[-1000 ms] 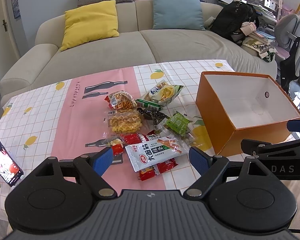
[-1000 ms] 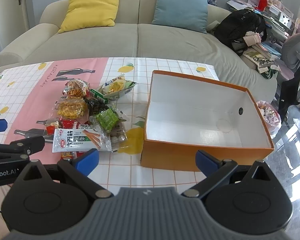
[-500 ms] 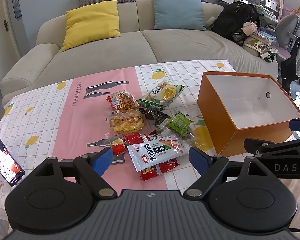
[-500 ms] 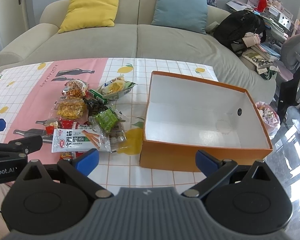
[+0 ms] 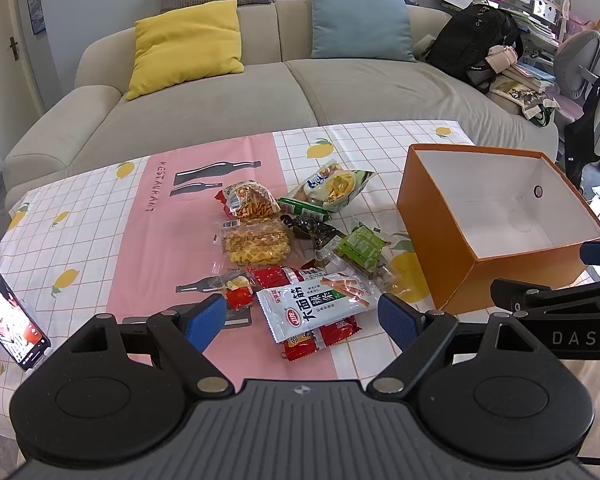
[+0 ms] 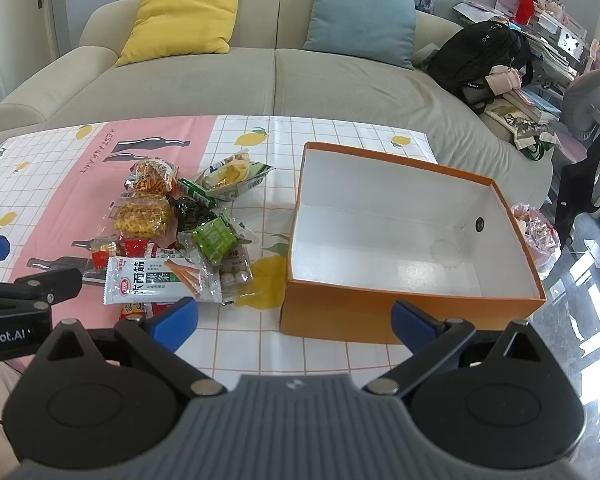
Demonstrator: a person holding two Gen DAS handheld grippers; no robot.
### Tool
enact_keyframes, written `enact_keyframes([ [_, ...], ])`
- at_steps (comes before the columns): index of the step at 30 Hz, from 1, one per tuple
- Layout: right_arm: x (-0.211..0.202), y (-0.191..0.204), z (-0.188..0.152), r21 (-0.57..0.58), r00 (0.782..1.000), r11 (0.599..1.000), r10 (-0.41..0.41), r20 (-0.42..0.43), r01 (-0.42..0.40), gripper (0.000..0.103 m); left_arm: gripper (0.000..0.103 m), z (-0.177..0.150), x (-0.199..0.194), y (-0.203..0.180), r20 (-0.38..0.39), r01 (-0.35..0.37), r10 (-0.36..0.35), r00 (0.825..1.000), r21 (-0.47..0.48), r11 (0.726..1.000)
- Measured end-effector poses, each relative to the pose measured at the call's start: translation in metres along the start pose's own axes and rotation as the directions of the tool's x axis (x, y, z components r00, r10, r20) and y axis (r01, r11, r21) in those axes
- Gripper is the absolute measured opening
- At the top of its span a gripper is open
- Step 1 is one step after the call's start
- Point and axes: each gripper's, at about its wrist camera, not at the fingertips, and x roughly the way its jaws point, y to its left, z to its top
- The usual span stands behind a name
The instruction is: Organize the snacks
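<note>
A pile of snack packets lies on the table: a white packet with green print (image 5: 318,304) (image 6: 160,280) at the front, a green packet (image 5: 362,244) (image 6: 214,238), a yellow crisps bag (image 5: 258,244) and others. An empty orange box (image 5: 432,224) (image 6: 380,312) with a white inside stands to the right of the pile. My left gripper (image 5: 302,318) is open and empty, hovering just in front of the white packet. My right gripper (image 6: 294,320) is open and empty, in front of the box's near left corner.
A lemon-print tablecloth with a pink stripe (image 5: 100,220) covers the table. A phone (image 5: 10,318) stands at the table's left edge. A beige sofa (image 5: 300,92) with cushions runs behind the table. A black backpack (image 6: 484,60) and clutter sit at the right.
Both grippers have drifted slightly; the snack pile and box sit a little lower and closer in the views. Both stay open and empty.
</note>
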Motion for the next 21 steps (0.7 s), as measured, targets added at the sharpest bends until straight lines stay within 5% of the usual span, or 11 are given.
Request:
enact_keyframes([
  [11,0.008,0.0,-0.004,-0.012,0.998,0.999,0.05,0.024,-0.05,0.1,0.1,-0.005,0.01,0.013,-0.039,0.022,-0.021,0.999,0.014,1.0],
  [13,0.011,0.003,-0.005,-0.032,0.996,0.997,0.079,0.05,-0.077,0.098,0.09,-0.008,0.015,0.019,-0.057,0.043,-0.043,0.997,0.002,0.999],
  [17,0.021,0.014,-0.005,-0.094,0.991,0.989,0.122,0.056,-0.116,0.074,0.074,-0.011,0.03,0.033,-0.1,0.081,-0.084,0.991,-0.043,0.996],
  [21,0.038,0.029,-0.002,-0.147,0.983,0.974,0.179,0.047,-0.171,0.06,0.075,-0.012,0.044,0.043,-0.099,0.107,-0.111,0.989,-0.043,0.993],
])
